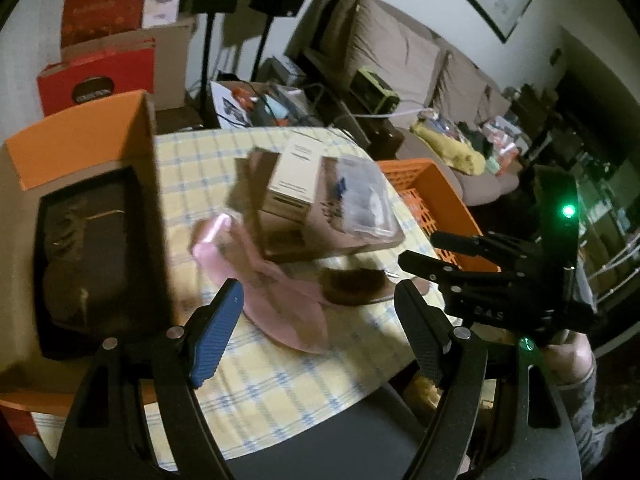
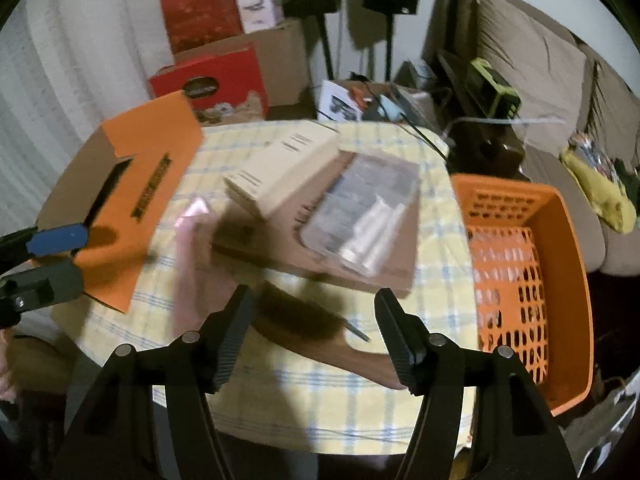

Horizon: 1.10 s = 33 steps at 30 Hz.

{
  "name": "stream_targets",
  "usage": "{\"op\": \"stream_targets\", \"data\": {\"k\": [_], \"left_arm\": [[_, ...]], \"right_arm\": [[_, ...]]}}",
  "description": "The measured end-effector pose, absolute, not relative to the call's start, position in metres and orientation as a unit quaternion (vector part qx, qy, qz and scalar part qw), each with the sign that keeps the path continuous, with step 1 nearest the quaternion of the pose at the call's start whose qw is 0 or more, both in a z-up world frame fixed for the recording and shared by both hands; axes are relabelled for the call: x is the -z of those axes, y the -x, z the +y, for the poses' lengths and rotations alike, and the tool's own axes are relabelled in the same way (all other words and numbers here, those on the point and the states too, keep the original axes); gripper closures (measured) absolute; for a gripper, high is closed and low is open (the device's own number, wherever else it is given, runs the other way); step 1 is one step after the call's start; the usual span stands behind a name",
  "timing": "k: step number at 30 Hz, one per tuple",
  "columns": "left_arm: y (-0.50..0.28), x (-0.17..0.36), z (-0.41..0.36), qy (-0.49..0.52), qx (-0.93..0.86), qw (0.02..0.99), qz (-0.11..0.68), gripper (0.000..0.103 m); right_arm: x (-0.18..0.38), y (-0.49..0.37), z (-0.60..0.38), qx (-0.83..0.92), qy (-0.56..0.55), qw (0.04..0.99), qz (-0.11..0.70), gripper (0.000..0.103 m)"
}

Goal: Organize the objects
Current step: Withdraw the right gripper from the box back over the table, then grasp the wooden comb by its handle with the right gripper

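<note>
On the yellow checked tablecloth (image 2: 360, 408) a flat brown cardboard box (image 2: 372, 272) carries a beige carton (image 2: 280, 168) and a clear plastic case (image 2: 364, 216). A pink soft item (image 1: 280, 296) lies in front of it, beside a wooden hairbrush (image 2: 320, 332). My left gripper (image 1: 320, 332) hovers open over the pink item with nothing between its fingers. My right gripper (image 2: 316, 332) is open above the hairbrush and does not touch it. Each view shows the other gripper: the right gripper (image 1: 420, 250) and the left gripper (image 2: 60, 264).
An open orange box (image 1: 80, 144) with a dark insert (image 1: 88, 256) fills the table's left side. An orange plastic basket (image 2: 560, 248) stands off the table's right edge. Red boxes (image 2: 216, 76), speaker stands (image 2: 324, 52) and a cluttered sofa (image 2: 540, 72) lie behind. Both views are blurred.
</note>
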<state>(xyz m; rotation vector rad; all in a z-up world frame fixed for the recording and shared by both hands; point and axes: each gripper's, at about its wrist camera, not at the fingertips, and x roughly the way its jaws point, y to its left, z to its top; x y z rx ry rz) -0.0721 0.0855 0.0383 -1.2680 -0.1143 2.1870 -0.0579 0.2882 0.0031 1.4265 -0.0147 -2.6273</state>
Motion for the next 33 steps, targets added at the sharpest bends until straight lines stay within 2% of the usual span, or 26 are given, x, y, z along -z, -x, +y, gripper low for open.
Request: {"op": "stream_targets", "data": {"k": [9, 18, 33], "left_arm": [[0.073, -0.006, 0.117, 0.508, -0.802, 0.312, -0.042, 0.028], [0.080, 0.031, 0.133, 0.545, -0.778, 0.309, -0.047, 0.028], [0.080, 0.054, 0.136, 0.576, -0.754, 0.307, -0.071, 0.028]], "right_arm": [[0.028, 0.052, 0.336, 0.870, -0.490, 0.045, -0.040, 0.038], [0.052, 0.054, 0.358, 0.867, -0.485, 0.089, -0.080, 0.038], [0.068, 0.043, 0.324, 0.846, -0.511, 0.152, 0.017, 0.036]]}}
